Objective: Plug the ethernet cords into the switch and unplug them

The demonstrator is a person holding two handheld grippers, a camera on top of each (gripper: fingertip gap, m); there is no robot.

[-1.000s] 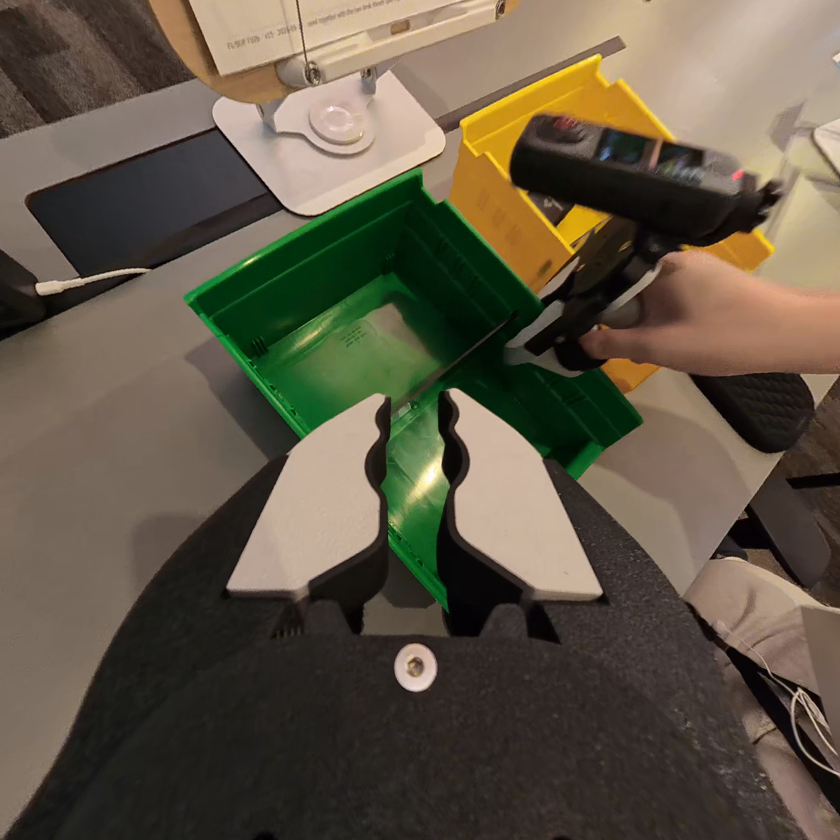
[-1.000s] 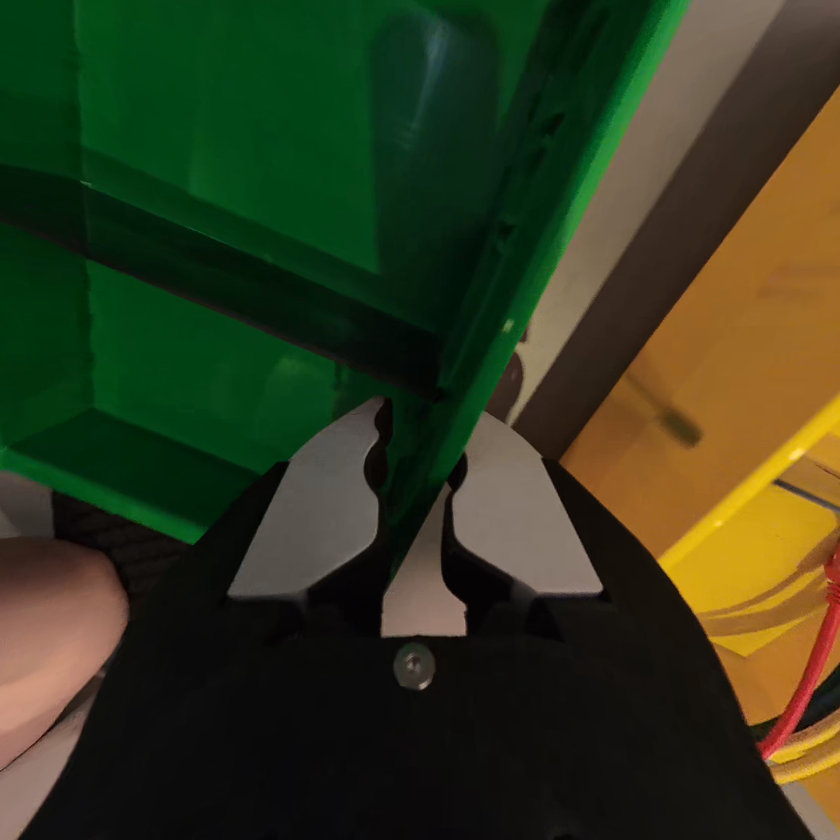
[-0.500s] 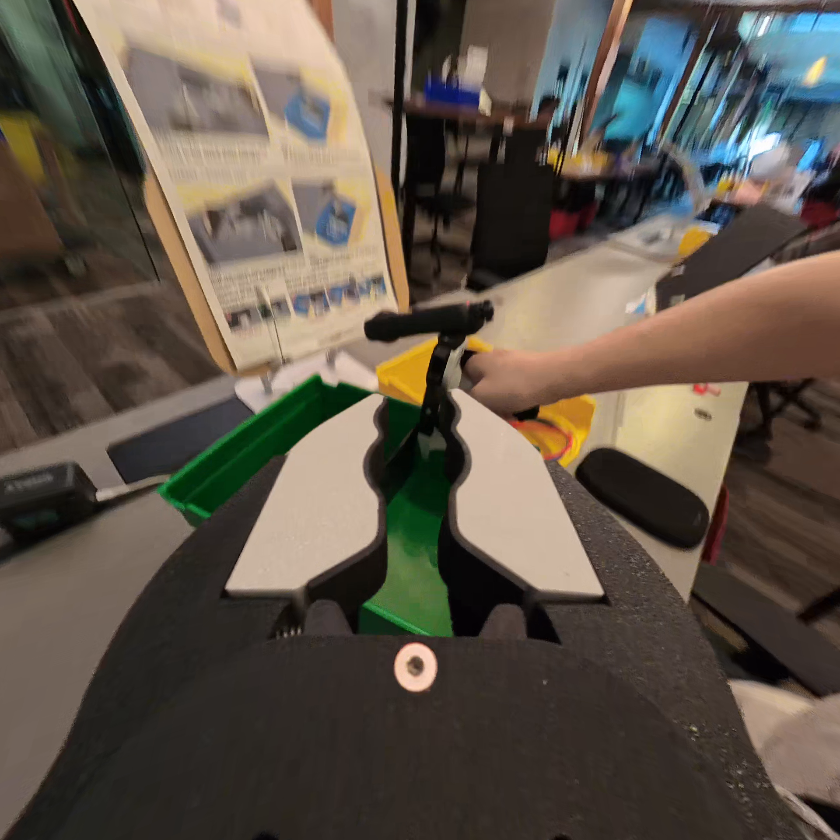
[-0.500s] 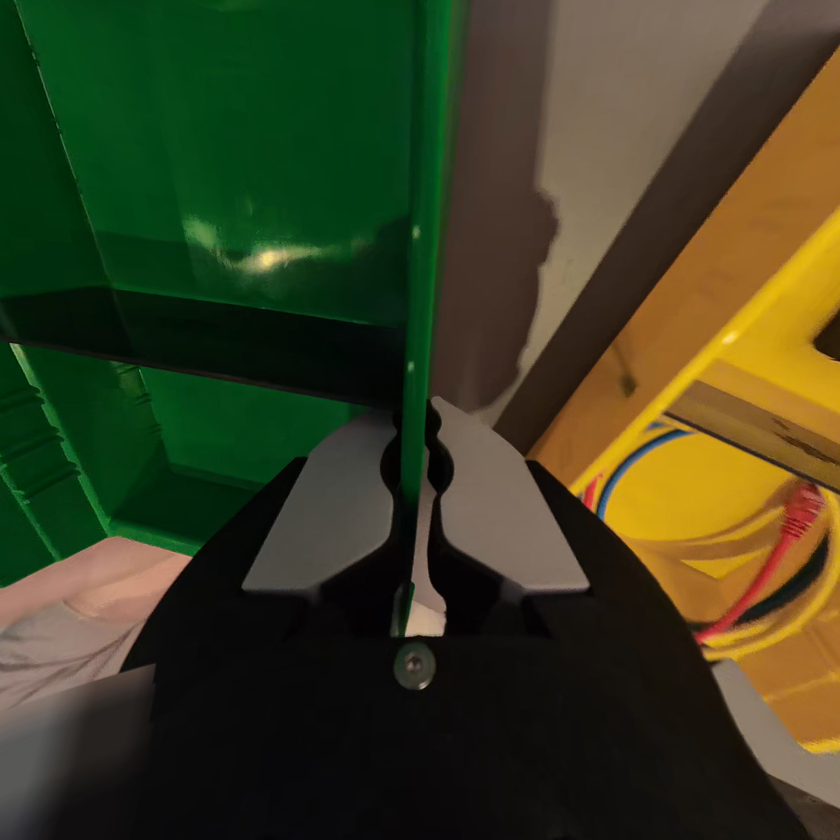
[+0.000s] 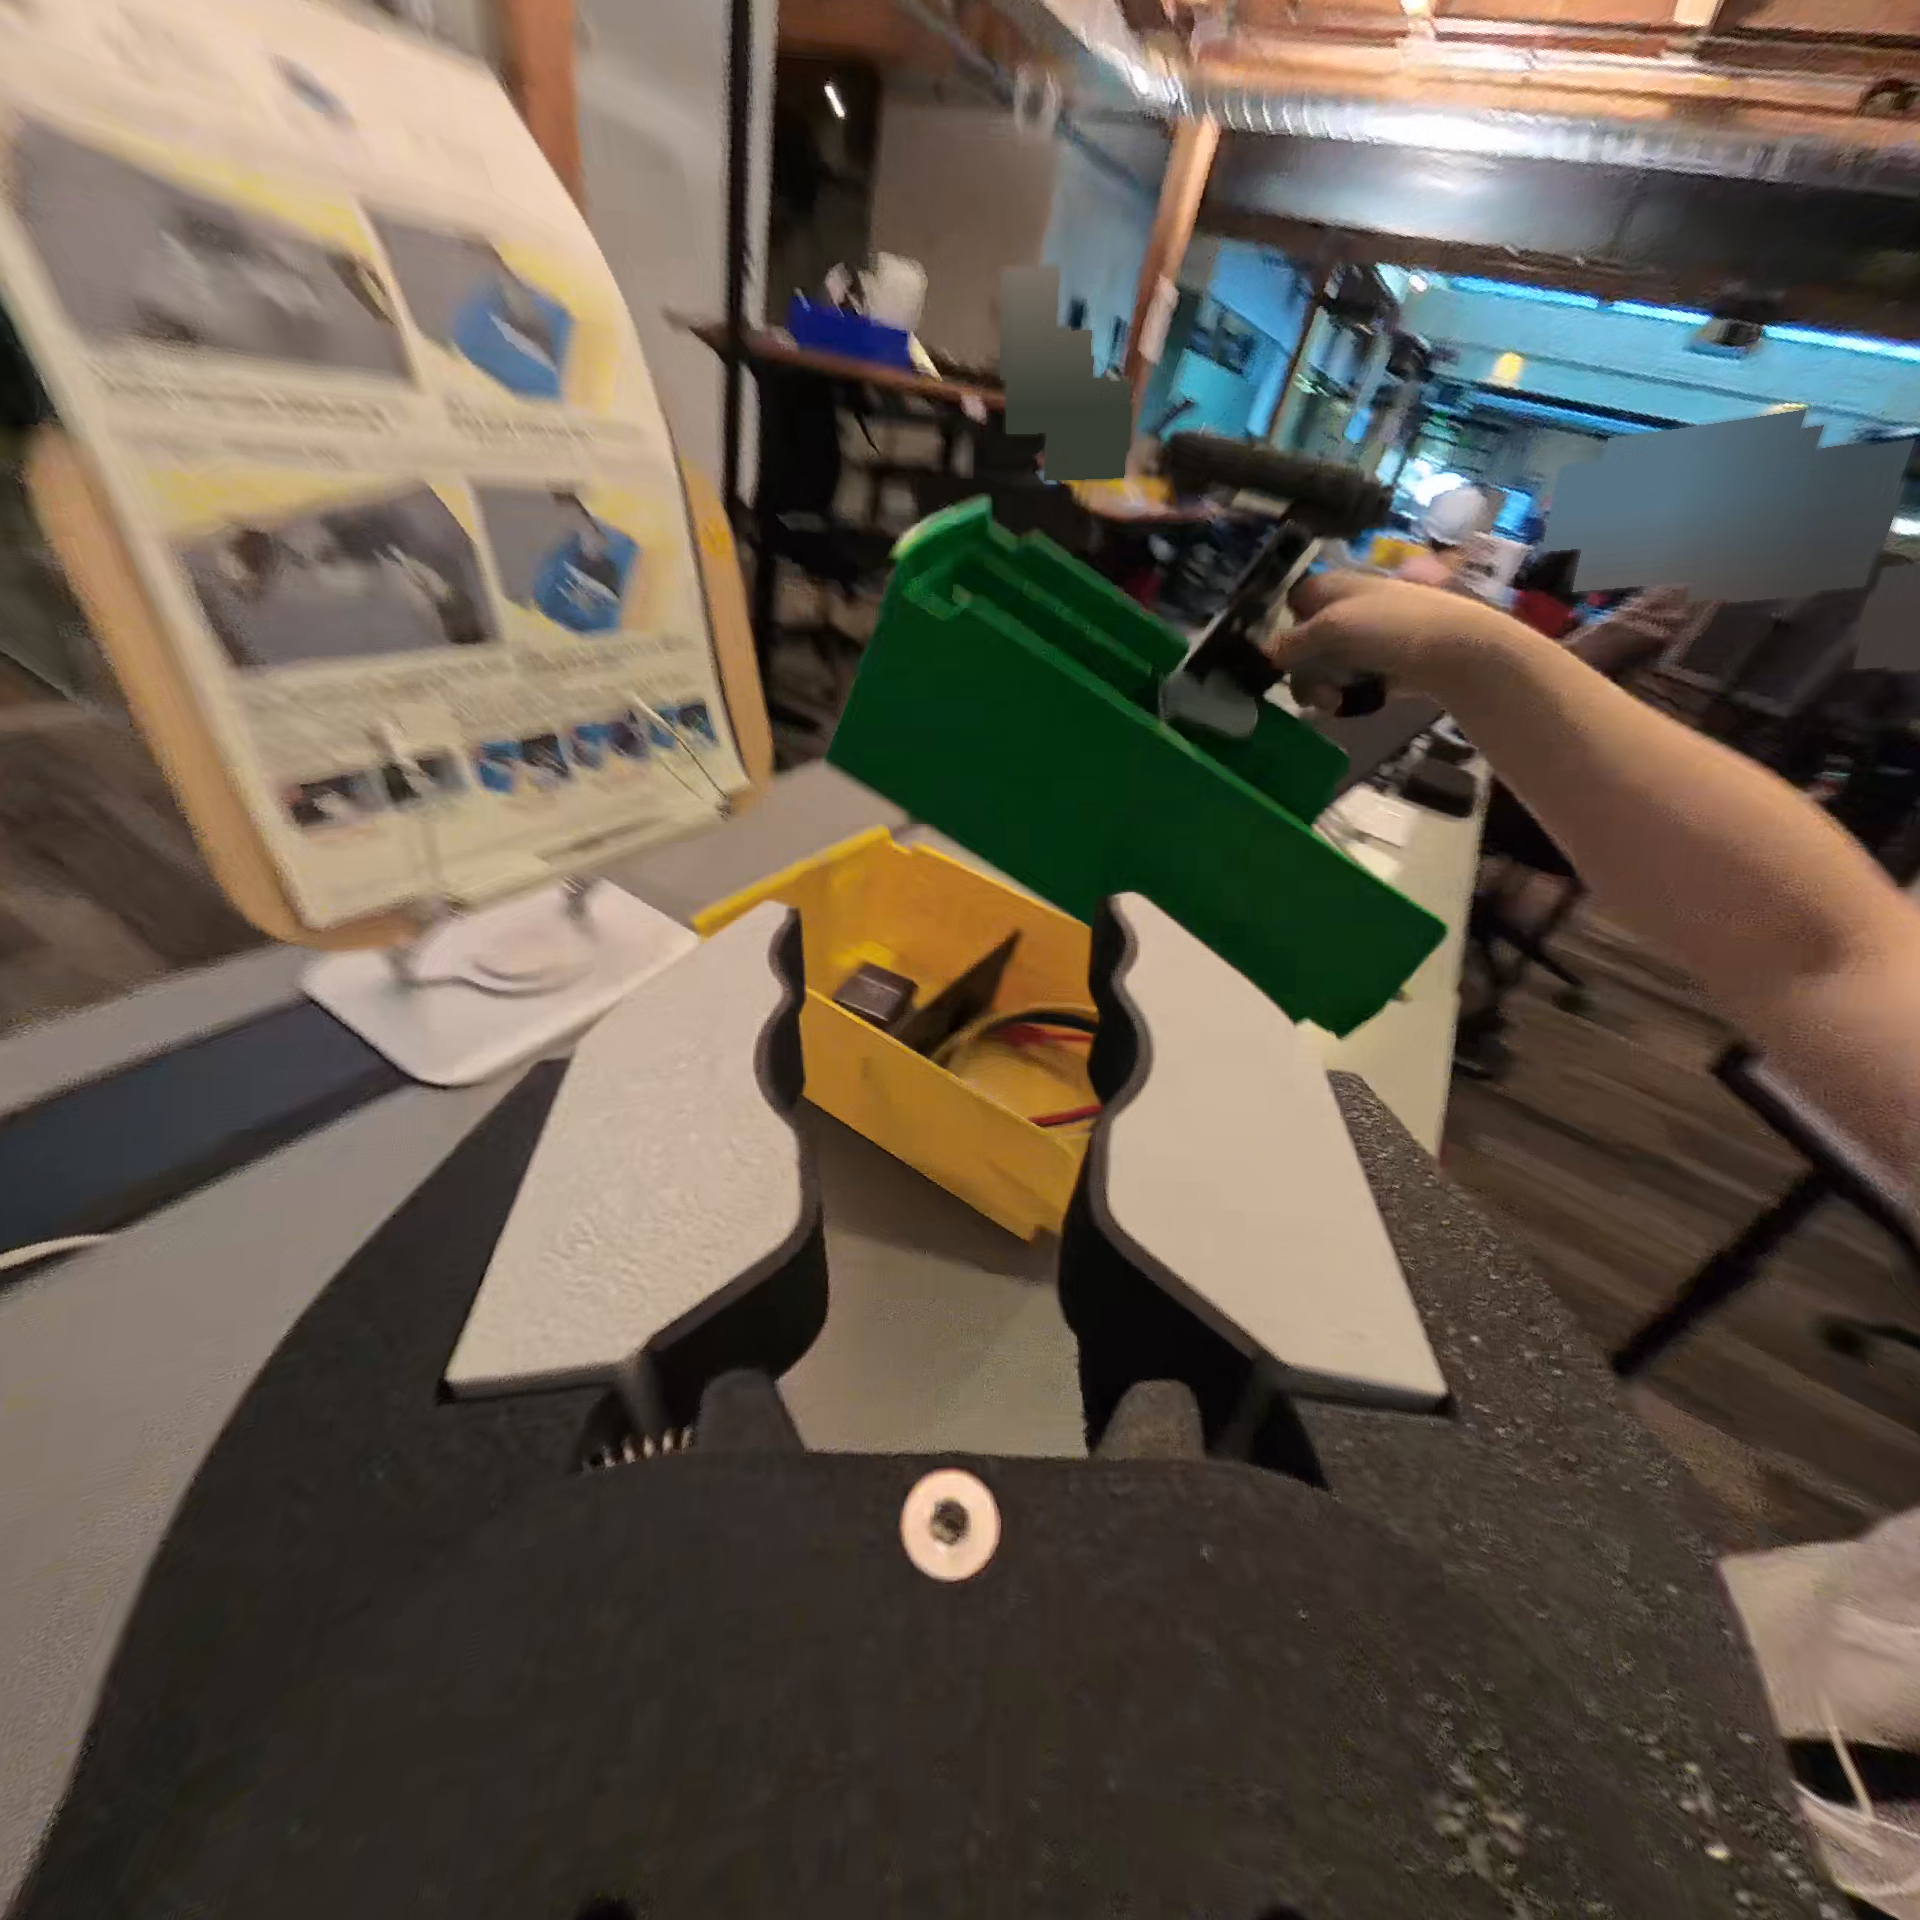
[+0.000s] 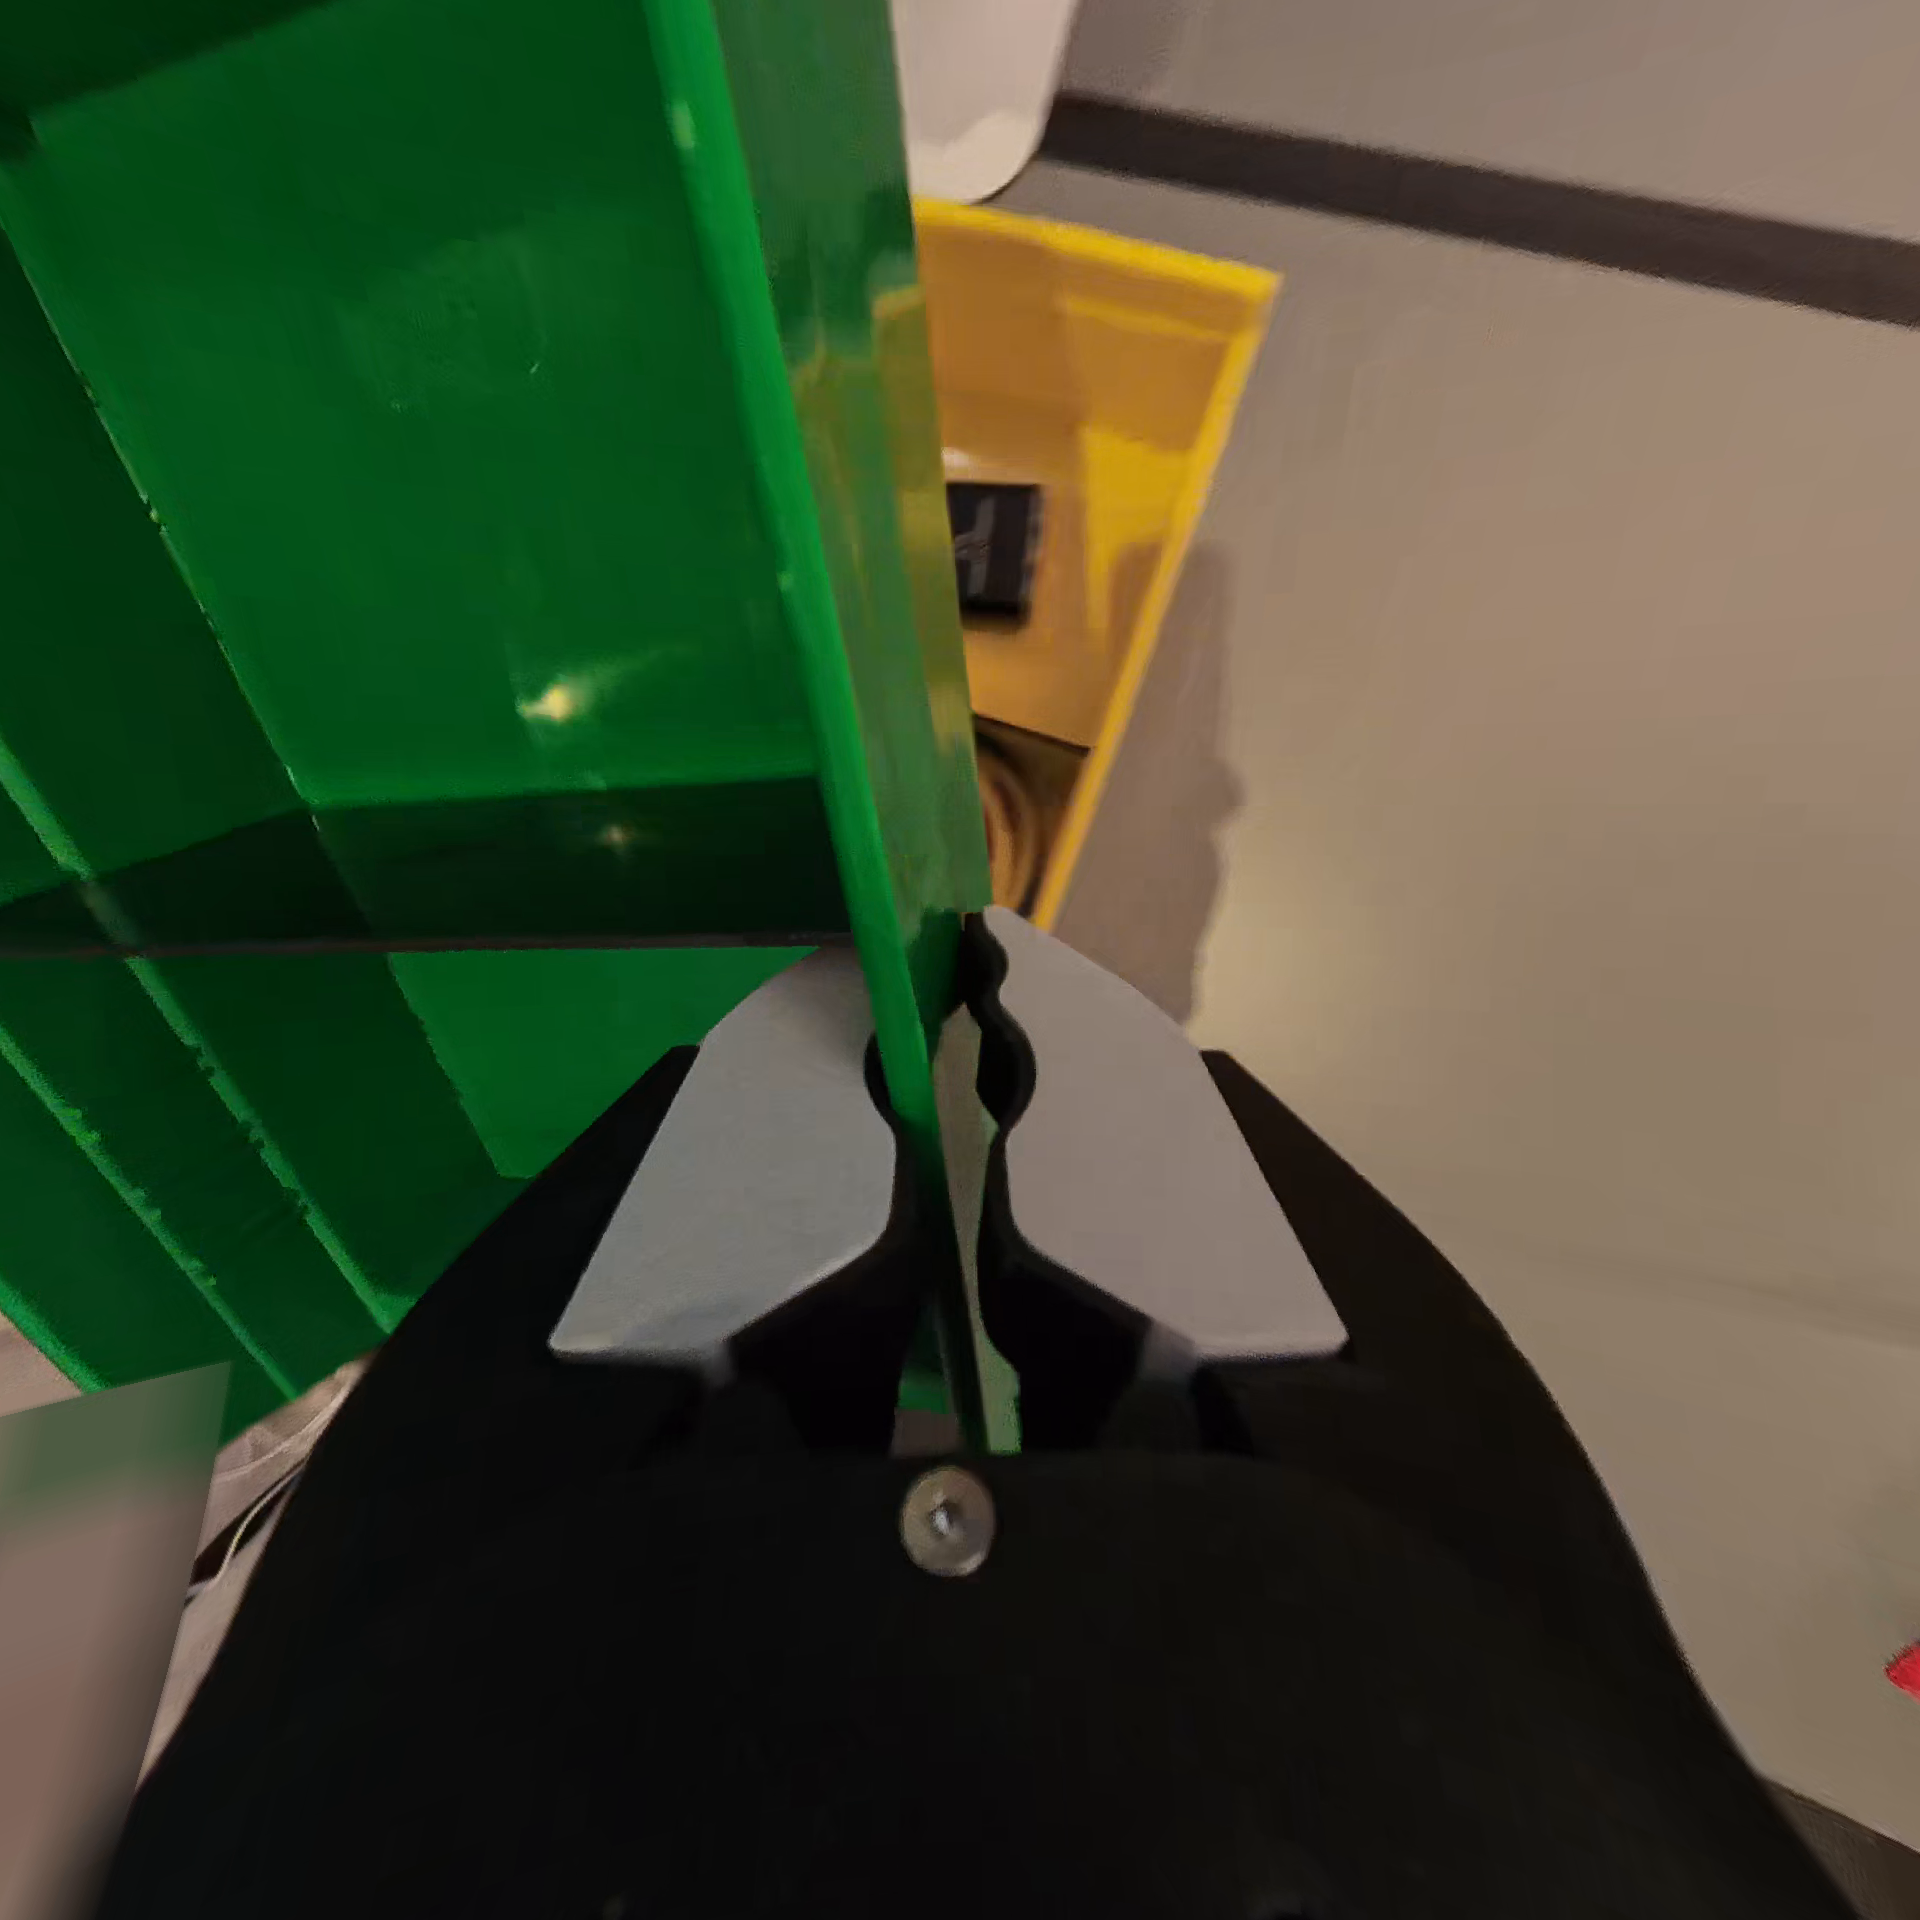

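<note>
My right gripper (image 6: pixel 935 966) is shut on the side wall of an empty green bin (image 6: pixel 468 468) and holds it tilted in the air. The left wrist view shows the green bin (image 5: pixel 1091 790) raised above the table, with the right gripper (image 5: pixel 1210 707) clamped on its upper wall. My left gripper (image 5: pixel 948 914) is open and empty, low over the table in front of a yellow bin (image 5: pixel 914 1101). The yellow bin holds a small dark switch (image 5: pixel 878 992) and coiled red, yellow and black cords (image 5: pixel 1039 1029). The yellow bin (image 6: pixel 1174 436) and switch (image 6: pixel 992 551) also show below the green bin.
A printed sign board (image 5: pixel 364 520) stands on a white base (image 5: pixel 499 977) at the back left of the grey table (image 6: pixel 1558 727). A dark strip (image 5: pixel 156 1122) runs along the table's far side. A person's arm (image 5: pixel 1610 831) reaches in from the right. One gripper's finger ends stand about 45 cm off the other's.
My right gripper shut on the green bin's side wall and lifted the bin off the table. My left gripper, earlier astride the bin's front wall, has opened wide and the bin has left it.
</note>
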